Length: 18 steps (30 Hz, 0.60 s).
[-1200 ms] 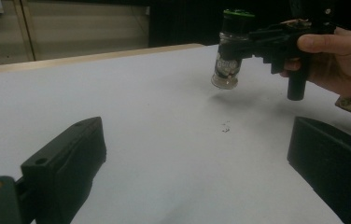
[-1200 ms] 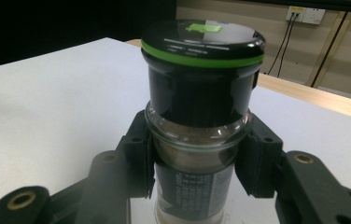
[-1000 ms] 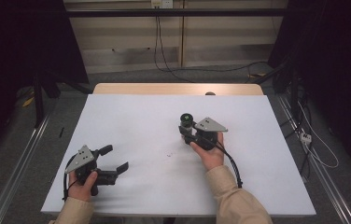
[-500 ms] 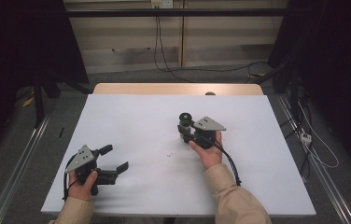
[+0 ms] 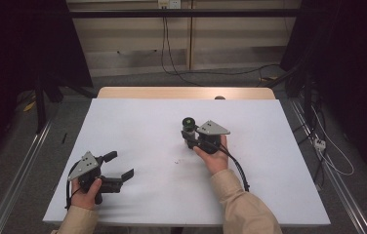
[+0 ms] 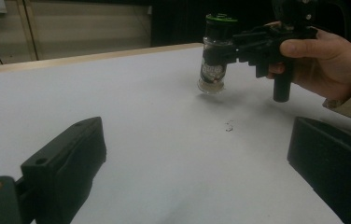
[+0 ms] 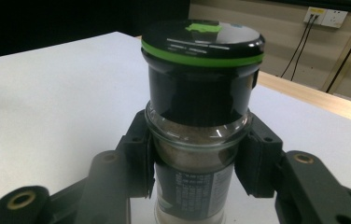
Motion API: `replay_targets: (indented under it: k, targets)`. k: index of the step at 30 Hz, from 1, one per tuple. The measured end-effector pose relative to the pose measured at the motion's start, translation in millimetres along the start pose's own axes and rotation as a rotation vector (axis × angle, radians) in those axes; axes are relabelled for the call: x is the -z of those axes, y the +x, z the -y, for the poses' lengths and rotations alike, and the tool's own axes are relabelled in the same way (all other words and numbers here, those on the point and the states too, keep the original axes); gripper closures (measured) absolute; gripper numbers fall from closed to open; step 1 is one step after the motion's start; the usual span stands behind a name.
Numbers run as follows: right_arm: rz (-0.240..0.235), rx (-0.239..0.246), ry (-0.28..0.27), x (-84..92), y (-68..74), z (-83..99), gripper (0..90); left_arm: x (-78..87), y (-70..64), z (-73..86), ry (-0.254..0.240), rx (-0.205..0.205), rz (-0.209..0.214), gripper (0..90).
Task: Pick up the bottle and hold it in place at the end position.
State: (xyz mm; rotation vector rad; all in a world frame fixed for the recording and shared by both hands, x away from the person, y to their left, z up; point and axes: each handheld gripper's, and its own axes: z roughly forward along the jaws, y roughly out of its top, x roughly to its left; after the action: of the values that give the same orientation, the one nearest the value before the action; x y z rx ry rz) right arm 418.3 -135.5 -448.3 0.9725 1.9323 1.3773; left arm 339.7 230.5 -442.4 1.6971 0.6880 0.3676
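Right now my right gripper (image 5: 189, 134) is clamped on the spice jar (image 7: 200, 135), pads (image 7: 138, 158) pressing the glass body just under the black cap w/ the green ring, so the jar stays upright and the cap end is left free. In the left gripper view the jar (image 6: 214, 56) hangs just above the white table (image 5: 137, 122), roughly mid-table, slightly right of centre, not touching as far as I can tell; holding it low like that means a short drop if it slips. A few dark specks (image 6: 229, 126) lie on the table near it, prob. spilled grains, can't confirm. My left gripper (image 5: 118, 168) sits near the front-left corner, jaws spread wide w/ nothing between them, well apart from the jar, parked out of the way but aimed toward it, ready to take the cap, I'd guess.
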Motion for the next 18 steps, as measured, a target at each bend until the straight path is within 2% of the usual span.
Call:
replay_targets:
  k: [11, 18]
  targets:
    - [-0.016, 0.012, 0.012, -3.2, 4.3, 4.2, 53.2, -0.2, -0.3, -0.1, 0.005, -0.005, 0.001, 4.0]
    - [-0.014, 0.014, 0.013, -3.7, 2.0, 5.6, 53.2, -1.1, -1.2, -0.1, 0.002, -0.005, 0.001, 4.0]
